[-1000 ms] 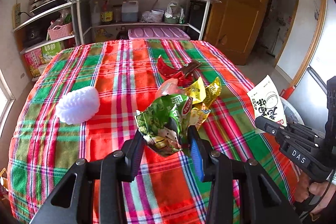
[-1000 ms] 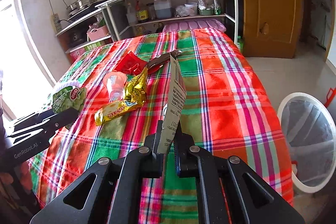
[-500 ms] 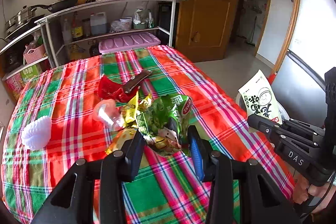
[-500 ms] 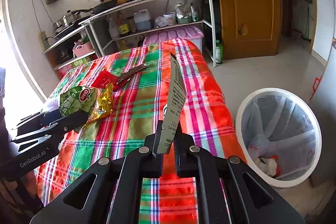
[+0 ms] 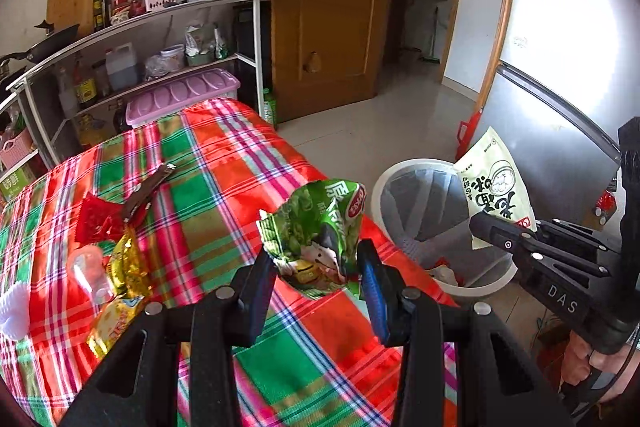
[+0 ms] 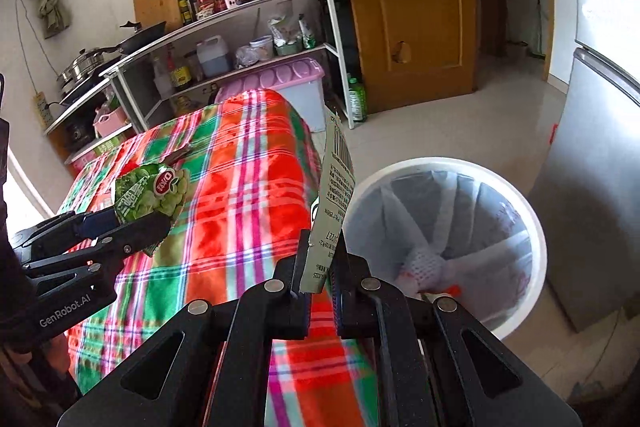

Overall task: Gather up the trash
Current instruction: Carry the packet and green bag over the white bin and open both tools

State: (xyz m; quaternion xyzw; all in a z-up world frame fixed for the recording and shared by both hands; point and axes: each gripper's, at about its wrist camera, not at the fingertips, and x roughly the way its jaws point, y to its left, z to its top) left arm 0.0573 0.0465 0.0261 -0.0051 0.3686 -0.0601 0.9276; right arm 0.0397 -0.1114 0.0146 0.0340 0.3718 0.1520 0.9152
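Both hand-held grippers are clamped: left (image 5: 318, 269) on a green snack bag (image 5: 316, 227), right (image 6: 320, 273) on a pale packet (image 6: 334, 199); released short of the bin (image 6: 536, 239), either could flutter to the floor.

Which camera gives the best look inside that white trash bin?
The right wrist view: the white trash bin shows its whole rim, liner and some trash at the bottom. In the left wrist view the bin is partly hidden behind the pale green packet.
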